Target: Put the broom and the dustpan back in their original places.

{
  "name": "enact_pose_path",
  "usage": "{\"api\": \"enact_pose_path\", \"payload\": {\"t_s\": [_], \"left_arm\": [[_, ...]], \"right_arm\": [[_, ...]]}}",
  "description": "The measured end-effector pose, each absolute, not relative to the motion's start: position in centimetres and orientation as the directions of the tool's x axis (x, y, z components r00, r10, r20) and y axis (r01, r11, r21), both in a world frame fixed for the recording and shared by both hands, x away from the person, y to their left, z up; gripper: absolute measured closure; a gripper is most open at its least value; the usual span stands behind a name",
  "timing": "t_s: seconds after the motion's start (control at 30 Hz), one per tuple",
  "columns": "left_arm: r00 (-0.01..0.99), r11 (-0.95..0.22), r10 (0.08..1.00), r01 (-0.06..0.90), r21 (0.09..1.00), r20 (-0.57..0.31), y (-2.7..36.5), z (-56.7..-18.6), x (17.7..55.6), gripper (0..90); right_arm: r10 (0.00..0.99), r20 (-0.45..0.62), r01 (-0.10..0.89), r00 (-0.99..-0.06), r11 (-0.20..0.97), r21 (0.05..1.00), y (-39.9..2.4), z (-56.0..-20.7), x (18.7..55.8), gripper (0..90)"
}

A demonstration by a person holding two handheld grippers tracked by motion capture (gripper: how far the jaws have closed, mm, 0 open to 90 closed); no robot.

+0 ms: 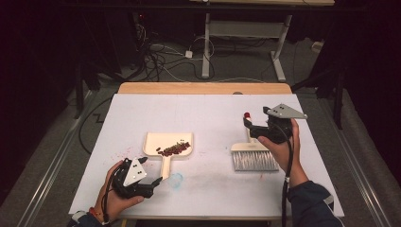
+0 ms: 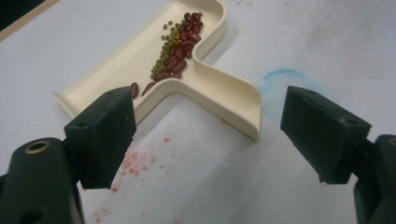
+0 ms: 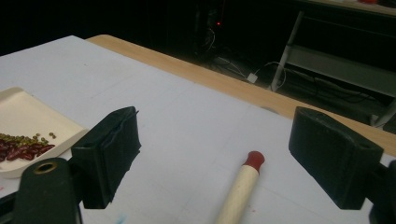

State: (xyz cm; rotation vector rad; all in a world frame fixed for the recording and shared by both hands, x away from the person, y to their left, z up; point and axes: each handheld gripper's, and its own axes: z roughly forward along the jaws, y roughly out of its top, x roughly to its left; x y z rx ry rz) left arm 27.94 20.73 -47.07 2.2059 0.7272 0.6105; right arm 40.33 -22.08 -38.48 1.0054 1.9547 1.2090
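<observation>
A cream dustpan [image 1: 168, 144] lies on the white table cover with red and green beans [image 1: 173, 149] piled in it. In the left gripper view the dustpan [image 2: 215, 88] has its handle pointing toward me, beans [image 2: 177, 51] heaped in its pan. My left gripper [image 1: 153, 182] hovers open just short of the handle end, nothing between its pads. A hand brush [image 1: 254, 158] with pale bristles lies at the right. Its cream handle with a red tip [image 3: 254, 159] shows below my right gripper [image 3: 212, 163]. My right gripper [image 1: 250, 124] stands open above that handle, not touching it.
A blue chalk ring [image 2: 285, 84] and red smudges [image 2: 135, 163] mark the cover near the dustpan handle. The wooden table edge [image 1: 203, 88] runs along the far side. Beyond it are a desk frame [image 1: 246, 33] and floor cables [image 1: 156, 56].
</observation>
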Motion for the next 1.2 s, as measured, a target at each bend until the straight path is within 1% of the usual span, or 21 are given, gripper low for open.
{"api": "enact_pose_path", "payload": {"t_s": [0.2, 0.5, 0.73, 0.87, 1.03, 1.2], "left_arm": [[0.728, -0.579, 0.655, 0.312, 0.753, 0.202, 20.7, -47.1, 27.9, 18.3], [0.727, -0.578, 0.658, 0.318, 0.752, 0.198, 20.7, -47.1, 28.0, 18.2], [0.726, -0.586, 0.654, 0.311, 0.748, 0.210, 20.7, -47.2, 28.0, 18.3], [0.722, -0.588, 0.656, 0.305, 0.749, 0.220, 20.7, -47.1, 27.9, 18.2], [0.718, -0.577, 0.663, 0.309, 0.756, 0.212, 20.8, -47.1, 28.0, 18.3], [0.722, -0.577, 0.662, 0.320, 0.752, 0.201, 20.7, -47.2, 28.0, 18.3]], "right_arm": [[0.845, -0.121, 0.270, -0.521, 0.298, 0.916, -22.0, -38.1, 39.5, 16.8], [0.827, -0.162, 0.229, -0.538, 0.329, 0.916, -21.9, -37.5, 38.2, 17.8], [0.811, -0.190, 0.225, -0.553, 0.365, 0.903, -22.1, -37.4, 37.3, 18.3], [0.811, -0.208, 0.217, -0.547, 0.377, 0.900, -22.3, -37.3, 36.8, 18.8], [0.813, -0.231, 0.190, -0.535, 0.382, 0.904, -22.6, -37.2, 35.9, 20.2], [0.806, -0.238, 0.180, -0.542, 0.388, 0.904, -22.9, -37.2, 35.1, 20.1]]}}
